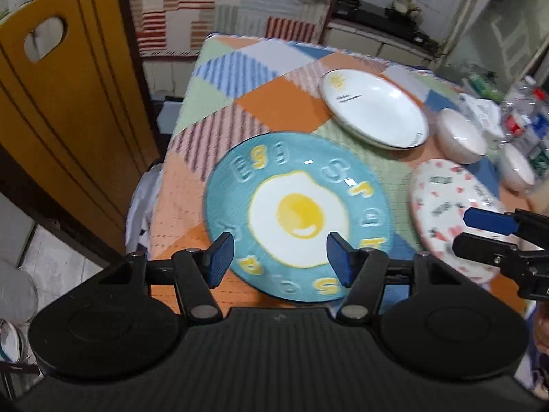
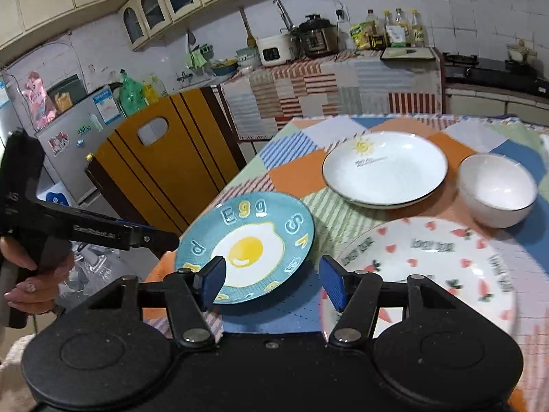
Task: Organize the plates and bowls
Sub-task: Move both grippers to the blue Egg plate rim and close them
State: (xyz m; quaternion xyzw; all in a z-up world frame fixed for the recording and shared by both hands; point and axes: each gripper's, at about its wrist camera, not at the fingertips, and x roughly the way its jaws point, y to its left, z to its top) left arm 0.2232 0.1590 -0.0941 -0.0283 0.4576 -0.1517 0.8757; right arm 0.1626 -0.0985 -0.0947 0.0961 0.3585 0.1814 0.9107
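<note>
You have a yellow wooden chair off the patchwork-clothed table's left edge; a silver fridge stands behind it.

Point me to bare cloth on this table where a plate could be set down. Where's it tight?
Free: the far-left stretch of tablecloth, beyond the blue egg plate and left of the white sun plate. Tight: the right side, where the sun plate, white bowl and strawberry plate sit nearly rim to rim.
</note>
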